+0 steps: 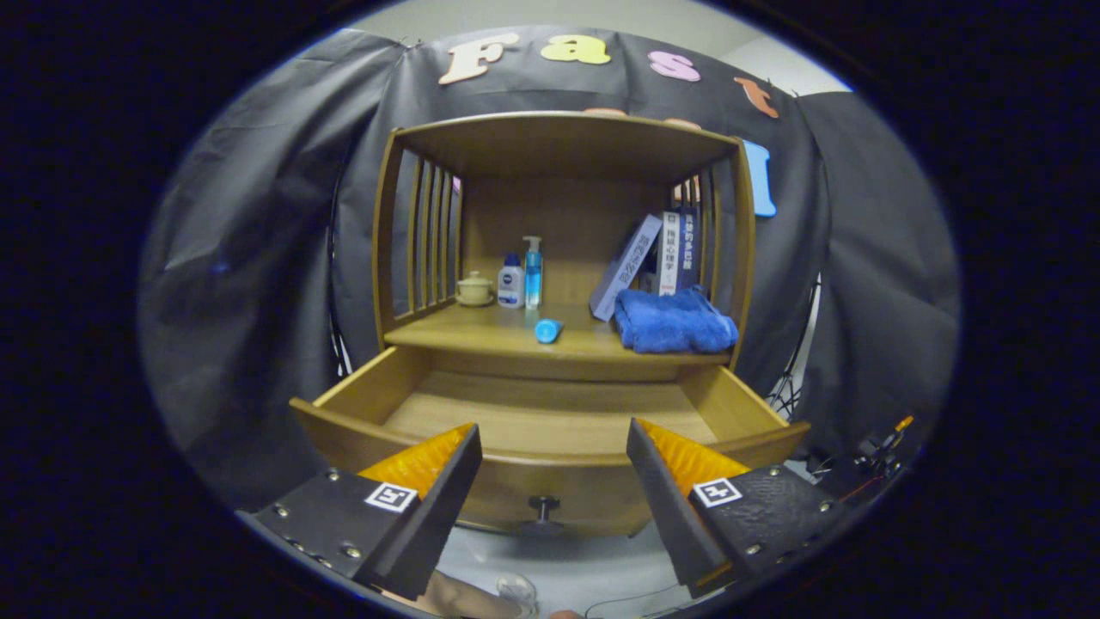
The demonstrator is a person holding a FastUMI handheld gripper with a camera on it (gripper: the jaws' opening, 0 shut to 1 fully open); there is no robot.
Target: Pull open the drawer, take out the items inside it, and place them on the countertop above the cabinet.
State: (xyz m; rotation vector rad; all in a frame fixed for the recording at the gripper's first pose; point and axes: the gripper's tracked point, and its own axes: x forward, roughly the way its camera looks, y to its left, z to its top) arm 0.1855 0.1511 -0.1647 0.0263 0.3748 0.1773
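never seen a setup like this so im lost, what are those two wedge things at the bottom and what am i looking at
Those wedges are the two fingers of a hand-held gripper that a person carries; the camera rides on it and looks forward along them. The fingers stand apart and hold nothing. Just beyond them a wooden drawer is pulled open, its knob between the fingers; the part of its floor in view is bare. On the countertop above lie a small blue item and a folded blue towel, with two bottles, a lidded cup and leaning books behind.
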